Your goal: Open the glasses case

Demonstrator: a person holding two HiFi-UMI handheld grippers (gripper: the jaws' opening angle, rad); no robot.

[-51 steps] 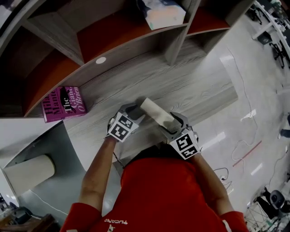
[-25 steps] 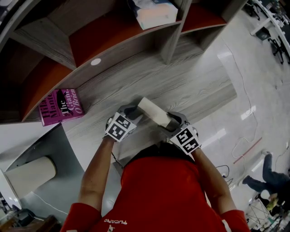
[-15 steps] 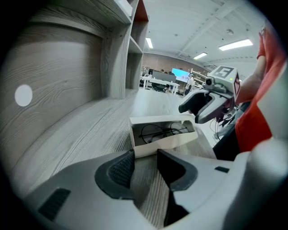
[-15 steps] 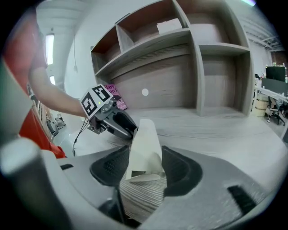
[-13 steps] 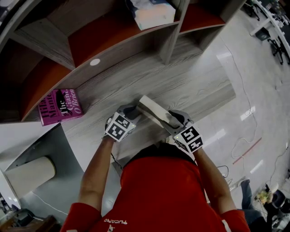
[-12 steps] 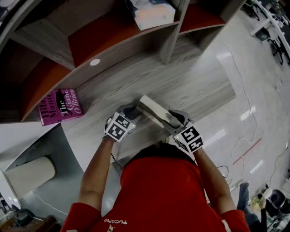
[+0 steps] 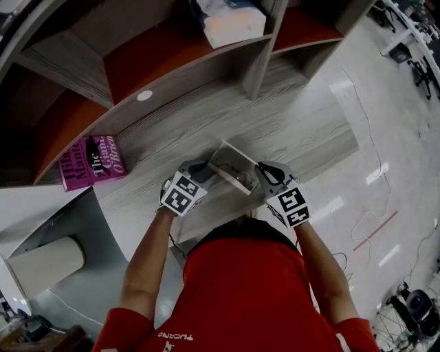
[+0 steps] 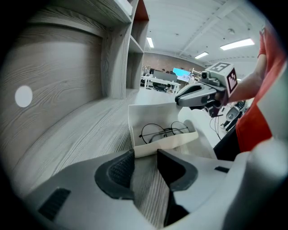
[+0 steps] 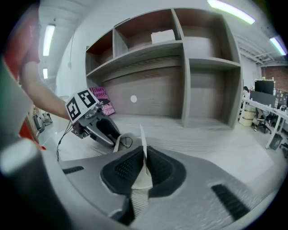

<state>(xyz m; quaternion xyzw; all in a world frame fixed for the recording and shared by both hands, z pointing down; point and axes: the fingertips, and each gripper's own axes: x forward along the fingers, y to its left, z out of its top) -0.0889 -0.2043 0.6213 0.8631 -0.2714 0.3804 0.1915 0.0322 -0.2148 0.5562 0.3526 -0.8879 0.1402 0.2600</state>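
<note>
Right gripper view shows the claw pressed together on the thin white lid (image 9: pixel 142 139) of the glasses case (image 7: pixel 234 170). The flap stands edge-on between the two dark pads. These jaws have just been closing, with the lid between them. The right gripper (image 7: pixel 261 170) is at the case's right end. The left gripper (image 8: pixel 145 152) is at its left end with its claw spread. Its tips butt against the case's near wall, and nothing I can see is pinched there. The grey wood desk top (image 7: pixel 289 130) lies directly under the case.

The step in hand looks like swinging the lid up and back, and it seems well begun, since the tray is already uncovered. To do it well, I would let the pinched flap follow its own hinge arc rather than drag it sideways. The left claw should keep bracing the base so the tray does not slide or tip. A slow lift should keep the wire-rimmed glasses (image 8: pixel 164 131) inside the case from hopping out.

Counted:
- One case, holding one pair of glasses, with two grippers at it.
- One pink book (image 7: pixel 94 159), far left of the case.
- One pale box (image 7: pixel 230 19), on a shelf beyond the case.
- One white disc (image 7: pixel 144 95), on the back panel beyond the case and to its left.
</note>
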